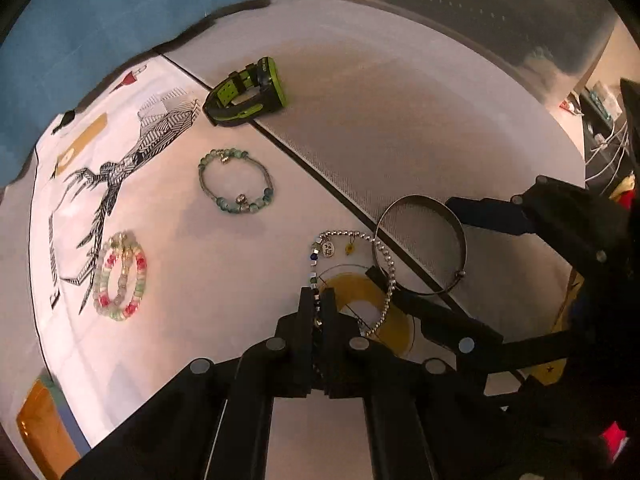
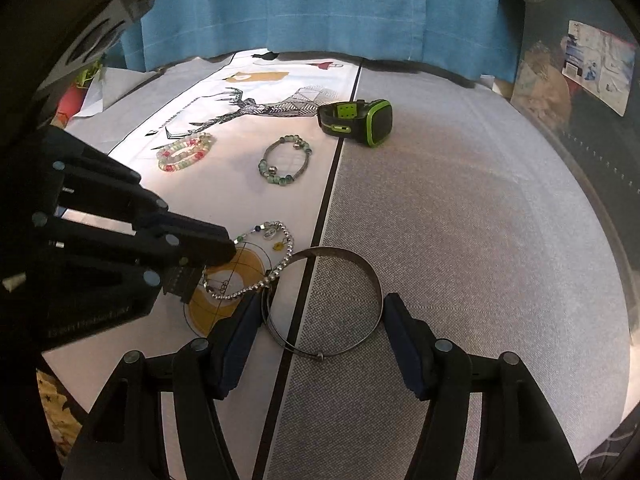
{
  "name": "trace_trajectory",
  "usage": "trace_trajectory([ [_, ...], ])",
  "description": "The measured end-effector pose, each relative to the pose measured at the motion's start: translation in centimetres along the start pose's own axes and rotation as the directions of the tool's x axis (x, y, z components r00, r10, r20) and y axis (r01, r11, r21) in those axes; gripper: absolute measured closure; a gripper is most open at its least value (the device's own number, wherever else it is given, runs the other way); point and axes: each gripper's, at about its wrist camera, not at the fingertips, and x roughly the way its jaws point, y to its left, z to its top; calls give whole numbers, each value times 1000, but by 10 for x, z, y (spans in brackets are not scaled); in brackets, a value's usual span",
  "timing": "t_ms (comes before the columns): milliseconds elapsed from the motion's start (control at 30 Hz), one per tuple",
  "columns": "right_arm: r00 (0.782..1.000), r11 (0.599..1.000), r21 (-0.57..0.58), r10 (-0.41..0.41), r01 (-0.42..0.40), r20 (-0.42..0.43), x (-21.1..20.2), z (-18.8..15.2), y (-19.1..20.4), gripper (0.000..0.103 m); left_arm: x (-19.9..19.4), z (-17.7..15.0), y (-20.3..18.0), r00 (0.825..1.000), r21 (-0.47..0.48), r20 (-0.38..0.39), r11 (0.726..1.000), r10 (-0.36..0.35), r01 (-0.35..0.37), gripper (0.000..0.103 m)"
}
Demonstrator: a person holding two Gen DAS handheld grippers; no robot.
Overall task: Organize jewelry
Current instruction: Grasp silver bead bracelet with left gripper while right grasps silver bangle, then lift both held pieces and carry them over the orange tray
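Note:
A silver bead bracelet (image 1: 344,233) with small charms lies on the printed white cloth (image 1: 180,264), over a yellow ring print. My left gripper (image 1: 317,294) is shut on its coloured-bead end; in the right wrist view the same gripper (image 2: 224,249) comes in from the left onto that bracelet (image 2: 286,236). A plain metal bangle (image 2: 344,254) lies across the black seam, overlapping the bead bracelet. My right gripper (image 2: 323,298) is shut on the bangle, one pad against each side. In the left wrist view the bangle (image 1: 420,199) sits between the right gripper's fingers (image 1: 480,212).
A green and black watch (image 2: 358,120) stands on the seam further back. A teal bead bracelet (image 2: 280,179) and a pink, green and white bead bracelet (image 2: 182,158) lie on the cloth. A grey mat (image 2: 460,220) covers the right side. A blue curtain (image 2: 320,8) hangs behind.

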Motion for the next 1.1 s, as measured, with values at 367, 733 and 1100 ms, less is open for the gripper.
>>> trace_trajectory([
  [367,992,989,84,-120,118,23,-45,-1,0,41,-99,-52,61,987,-187,136,981,82,-56,102],
  [733,996,998,52,-25,21,88,-115,-16,73,41,-181,-141,71,975,-282,201,959,98,-38,102],
  [1100,993,993,-77,90,-84,73,-171,-59,173,41,-256,-248,60,946,-378,286,925,153,-35,102],
])
